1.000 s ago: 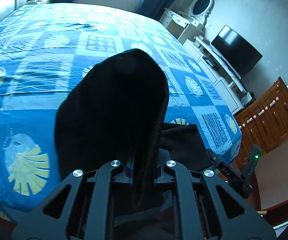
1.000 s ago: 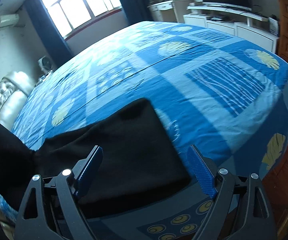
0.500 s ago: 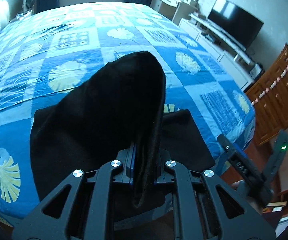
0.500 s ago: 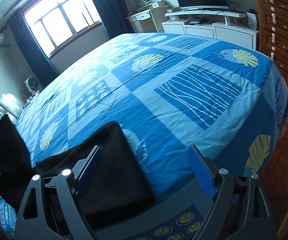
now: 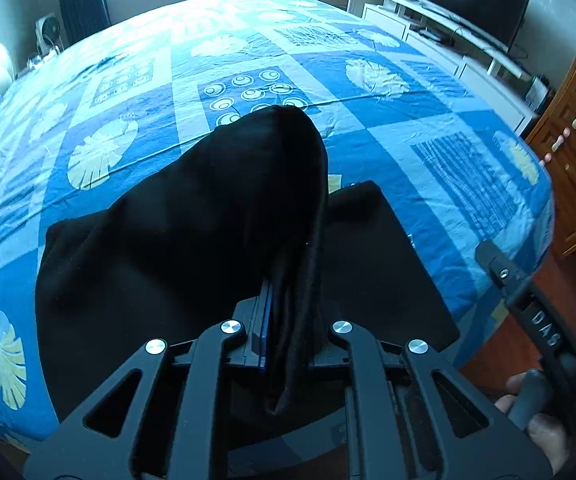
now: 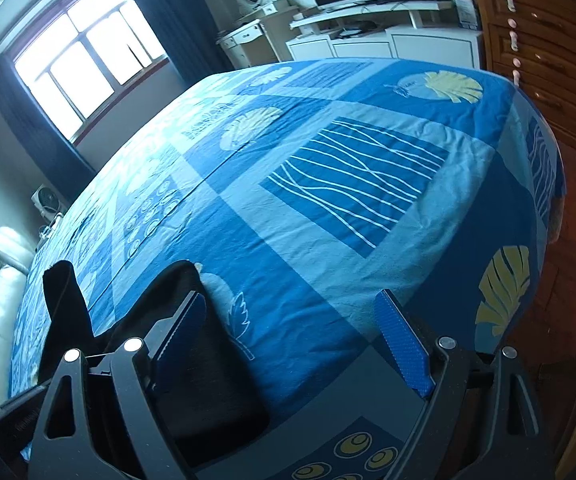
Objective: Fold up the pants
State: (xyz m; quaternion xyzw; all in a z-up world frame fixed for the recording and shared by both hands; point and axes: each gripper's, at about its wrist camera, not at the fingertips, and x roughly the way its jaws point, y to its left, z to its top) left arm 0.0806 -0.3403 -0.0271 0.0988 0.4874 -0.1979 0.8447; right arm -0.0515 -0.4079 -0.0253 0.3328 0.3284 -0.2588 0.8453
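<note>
Fold in progress: the left tongs [image 5: 288, 320] are carrying one end of the black pants [image 5: 192, 232] above the bed [image 5: 427, 128].

The left tongs are pinching a bunched fold of the cloth between nearly closed fingers, and the raised portion is draping forward in a hump while the rest is lying flat near the bed's front edge. The right tongs [image 6: 295, 344] are standing wide apart and gripping nothing, with the flat part of the pants [image 6: 204, 380] lying behind the left finger [image 6: 180, 328]. Judged from this, a fold is only partly made: the lifted end is not yet laid down, and smoothing and any further fold are remaining.
</note>
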